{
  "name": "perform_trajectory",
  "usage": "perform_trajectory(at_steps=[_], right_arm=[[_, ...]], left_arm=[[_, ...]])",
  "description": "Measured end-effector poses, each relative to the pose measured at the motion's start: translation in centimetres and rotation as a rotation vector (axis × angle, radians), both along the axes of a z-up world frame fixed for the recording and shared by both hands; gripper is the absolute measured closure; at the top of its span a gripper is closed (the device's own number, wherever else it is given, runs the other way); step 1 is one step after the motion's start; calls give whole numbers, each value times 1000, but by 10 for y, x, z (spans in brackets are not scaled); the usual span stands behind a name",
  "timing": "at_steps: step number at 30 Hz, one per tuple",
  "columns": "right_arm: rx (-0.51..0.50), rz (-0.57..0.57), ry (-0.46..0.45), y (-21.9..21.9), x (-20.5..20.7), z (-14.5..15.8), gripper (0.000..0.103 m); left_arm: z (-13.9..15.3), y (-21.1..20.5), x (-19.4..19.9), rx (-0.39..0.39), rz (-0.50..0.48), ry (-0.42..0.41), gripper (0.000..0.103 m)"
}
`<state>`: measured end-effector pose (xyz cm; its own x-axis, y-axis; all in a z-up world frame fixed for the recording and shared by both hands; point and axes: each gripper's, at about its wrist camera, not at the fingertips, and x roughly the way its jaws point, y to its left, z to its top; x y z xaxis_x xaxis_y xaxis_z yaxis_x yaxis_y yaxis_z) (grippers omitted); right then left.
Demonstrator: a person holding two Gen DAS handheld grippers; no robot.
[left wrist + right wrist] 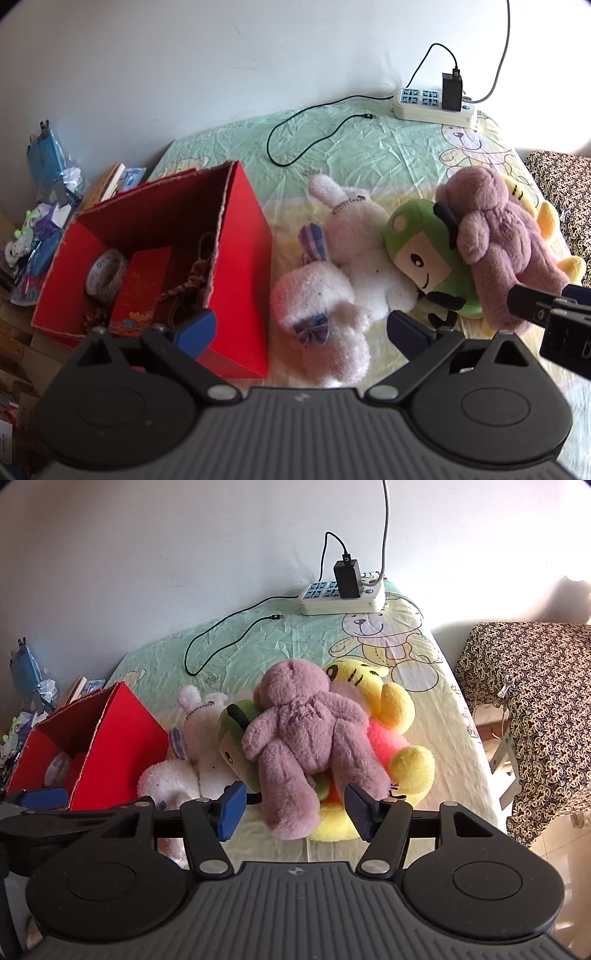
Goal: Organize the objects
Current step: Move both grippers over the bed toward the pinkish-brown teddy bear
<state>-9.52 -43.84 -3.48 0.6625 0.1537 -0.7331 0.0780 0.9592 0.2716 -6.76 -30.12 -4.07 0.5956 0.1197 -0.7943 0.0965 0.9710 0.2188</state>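
Both my claws, left (301,330) and right (295,810), gape empty; the fluffy mauve plush bear (299,734) half-hides the green plush doll (236,746) and yellow plush toy (399,716).

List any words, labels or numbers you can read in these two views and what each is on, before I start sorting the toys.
None can be read for certain.
Roll of tape in the red box: blue print, too blurred to read.
Red packet in the box: gold markings, not legible.
Bedsheet: small printed mark near the black cable, too small to read.
Power strip: no readable label.
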Motion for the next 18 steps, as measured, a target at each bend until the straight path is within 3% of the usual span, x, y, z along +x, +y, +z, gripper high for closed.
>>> perform_trajectory(at_steps=[18], right_arm=[[-25,4,8,7,-6,0,41]], left_arm=[[-3,3,0,8,8,2,4]])
